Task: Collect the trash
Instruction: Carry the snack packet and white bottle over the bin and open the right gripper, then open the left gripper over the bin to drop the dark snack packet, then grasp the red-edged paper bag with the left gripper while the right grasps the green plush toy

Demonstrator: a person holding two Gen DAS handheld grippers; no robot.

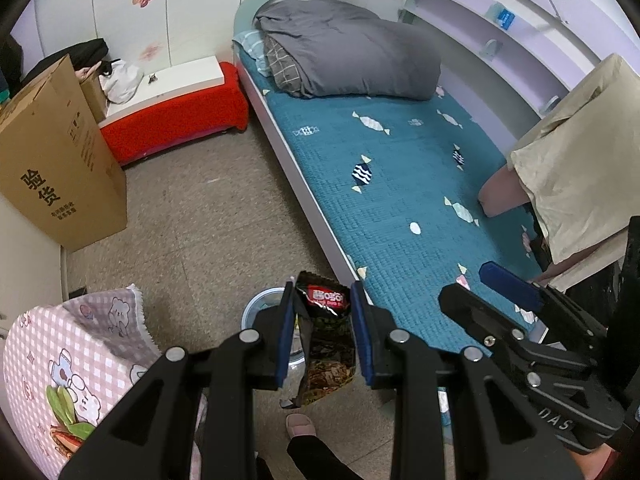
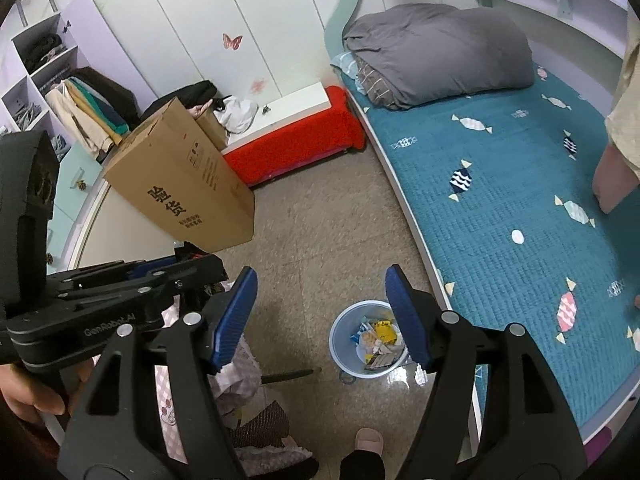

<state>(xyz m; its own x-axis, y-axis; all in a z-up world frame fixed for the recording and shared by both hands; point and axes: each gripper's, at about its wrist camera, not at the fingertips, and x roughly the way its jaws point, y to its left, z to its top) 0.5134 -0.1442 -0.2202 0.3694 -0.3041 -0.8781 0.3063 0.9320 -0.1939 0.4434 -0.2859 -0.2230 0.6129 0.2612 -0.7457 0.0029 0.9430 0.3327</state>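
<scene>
My left gripper is shut on a dark snack wrapper with a red label; the wrapper hangs between the blue pads above the floor. Behind it I see the rim of a pale blue trash bin. In the right wrist view the trash bin stands on the floor beside the bed and holds several wrappers. My right gripper is open and empty, above and in front of the bin. The left gripper's body shows at the left of the right wrist view, its fingers hidden there.
A bed with a teal quilt and a folded grey duvet runs along the right. A large cardboard box and a red-covered bench stand at the far left. A pink checked cloth covers something at near left. The person's foot is below.
</scene>
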